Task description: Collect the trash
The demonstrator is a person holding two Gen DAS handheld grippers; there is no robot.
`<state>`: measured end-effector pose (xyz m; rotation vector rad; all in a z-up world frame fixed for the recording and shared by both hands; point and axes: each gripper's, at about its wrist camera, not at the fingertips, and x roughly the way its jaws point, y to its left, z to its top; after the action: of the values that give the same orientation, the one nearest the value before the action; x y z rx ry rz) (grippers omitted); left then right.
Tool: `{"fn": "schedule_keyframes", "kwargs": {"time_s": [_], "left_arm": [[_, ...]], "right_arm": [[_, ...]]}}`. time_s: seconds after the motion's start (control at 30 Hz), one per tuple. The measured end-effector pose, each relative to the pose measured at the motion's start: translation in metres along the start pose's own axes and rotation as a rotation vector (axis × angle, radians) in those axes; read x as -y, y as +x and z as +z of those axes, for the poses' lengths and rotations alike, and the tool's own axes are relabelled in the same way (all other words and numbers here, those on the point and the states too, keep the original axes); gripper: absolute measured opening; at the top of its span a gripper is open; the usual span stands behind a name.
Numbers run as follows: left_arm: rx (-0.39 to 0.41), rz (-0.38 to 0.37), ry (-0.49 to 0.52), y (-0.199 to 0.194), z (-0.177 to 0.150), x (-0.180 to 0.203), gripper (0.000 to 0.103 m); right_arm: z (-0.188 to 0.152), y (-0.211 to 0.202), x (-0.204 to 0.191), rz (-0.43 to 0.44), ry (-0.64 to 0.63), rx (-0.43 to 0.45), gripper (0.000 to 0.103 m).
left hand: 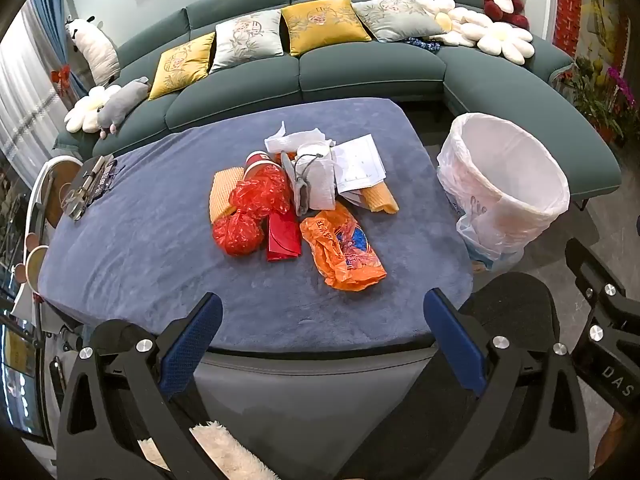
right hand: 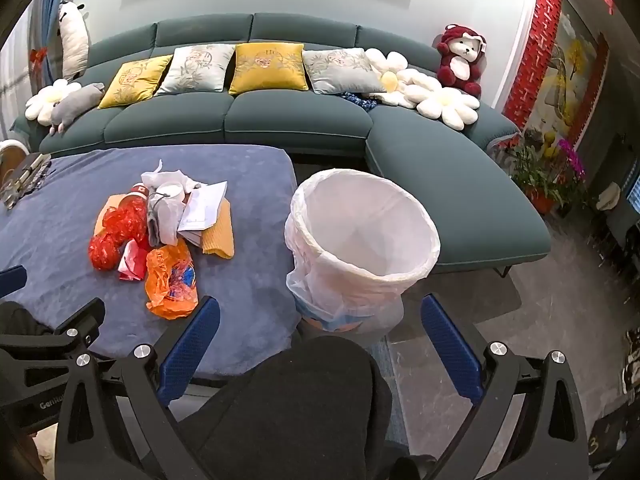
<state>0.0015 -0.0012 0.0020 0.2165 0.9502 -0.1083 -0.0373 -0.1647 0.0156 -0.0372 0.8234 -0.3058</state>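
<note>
A heap of trash lies in the middle of the blue-covered table (left hand: 140, 240): an orange plastic bag (left hand: 344, 252) nearest me, crumpled red plastic (left hand: 248, 216), a red envelope (left hand: 283, 238), white tissue (left hand: 298, 140), papers (left hand: 360, 160) and yellow cloth (left hand: 384, 198). A bin lined with a white bag (left hand: 504, 184) stands on the floor right of the table, its mouth empty (right hand: 368, 232). My left gripper (left hand: 322, 336) hangs open over the table's near edge, short of the heap. My right gripper (right hand: 320, 340) is open above a dark knee, just before the bin; the orange bag (right hand: 172, 280) lies left of it.
A green sofa (left hand: 360, 76) with cushions and plush toys curves behind the table and bin. A bundle of metal tools (left hand: 86, 188) lies at the table's far left corner. Potted flowers (right hand: 548, 172) stand at the right. A dark knee (right hand: 304, 392) sits under my right gripper.
</note>
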Motion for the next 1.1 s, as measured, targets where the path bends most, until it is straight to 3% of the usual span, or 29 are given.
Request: {"fn": "schedule_keyframes", "kwargs": {"time_s": [1.1], "left_arm": [[-0.003,-0.002,-0.004,-0.0007,-0.0032,-0.0014,0.096]], "right_arm": [[0.0009,-0.0002,-0.0010,-0.002,-0.005,0.001,0.096]]}}
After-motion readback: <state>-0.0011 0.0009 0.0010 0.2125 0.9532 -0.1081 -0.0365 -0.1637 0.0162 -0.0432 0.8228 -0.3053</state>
